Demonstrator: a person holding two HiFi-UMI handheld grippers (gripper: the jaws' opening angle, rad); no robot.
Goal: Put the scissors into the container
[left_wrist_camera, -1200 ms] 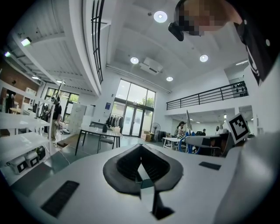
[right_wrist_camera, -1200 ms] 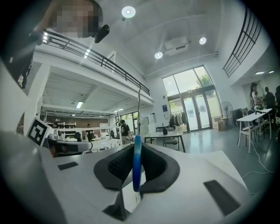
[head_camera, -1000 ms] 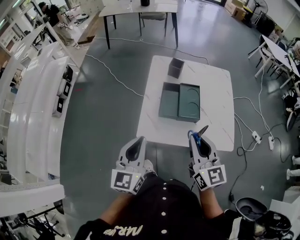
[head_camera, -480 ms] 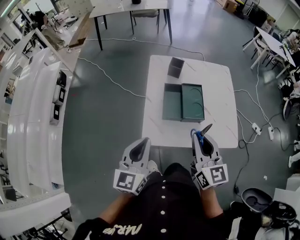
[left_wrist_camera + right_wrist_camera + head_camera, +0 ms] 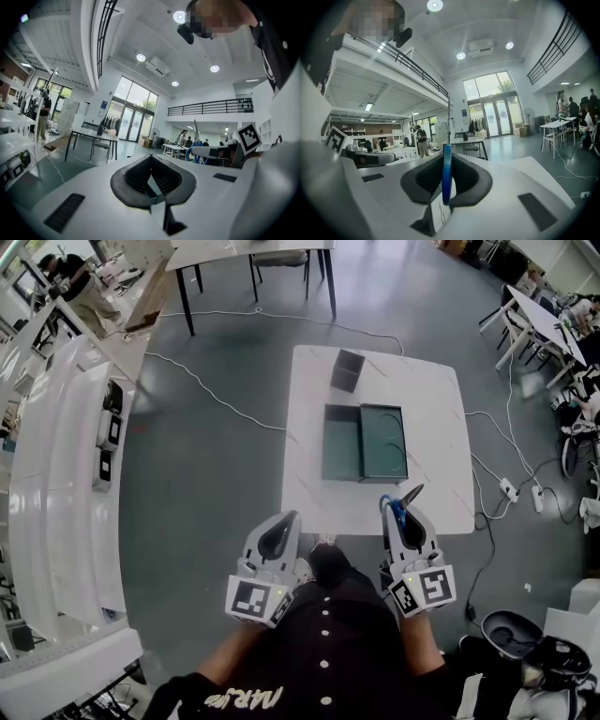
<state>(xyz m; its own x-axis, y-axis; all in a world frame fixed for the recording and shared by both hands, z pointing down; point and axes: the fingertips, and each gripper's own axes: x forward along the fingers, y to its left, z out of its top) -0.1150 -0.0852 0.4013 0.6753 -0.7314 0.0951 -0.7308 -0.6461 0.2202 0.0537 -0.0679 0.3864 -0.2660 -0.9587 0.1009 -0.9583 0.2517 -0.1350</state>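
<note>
**First:** How does the right gripper (image 5: 446, 191) stand?

**Second:** Its jaws are nearly together. They press from both sides on the blue handle loop of the scissors (image 5: 447, 159). The loop sits edge-on between the dark pads, and the closed blades run on past the jaw tips, away from the person.

**First:** And the left gripper (image 5: 152, 182)?

**Second:** Its jaws are closed, pad against pad, with nothing between them.

**First:** Where does the person hold the two?

**Second:** They are side by side and apart, close in front of the black shirt (image 5: 328, 652), each with its marker cube toward the body. In the head view the left one hangs over the grey floor (image 5: 206, 484), short of the white table (image 5: 433, 427). The right one is at the table's near edge, and the scissors' tip shows against the tabletop there.

**First:** And the container?

**Second:** The dark green container (image 5: 340, 442) lies in the middle of the table, open, with two shallow halves side by side. It is farther out from the person and well apart from the scissors. Whether the right half is a lid cannot be told.

**First:** Is there anything else on the table?

**Second:** A small dark box (image 5: 347, 370) stands beyond the container, near the far left corner. White cables (image 5: 220, 397) trail over the floor around the table.
</note>
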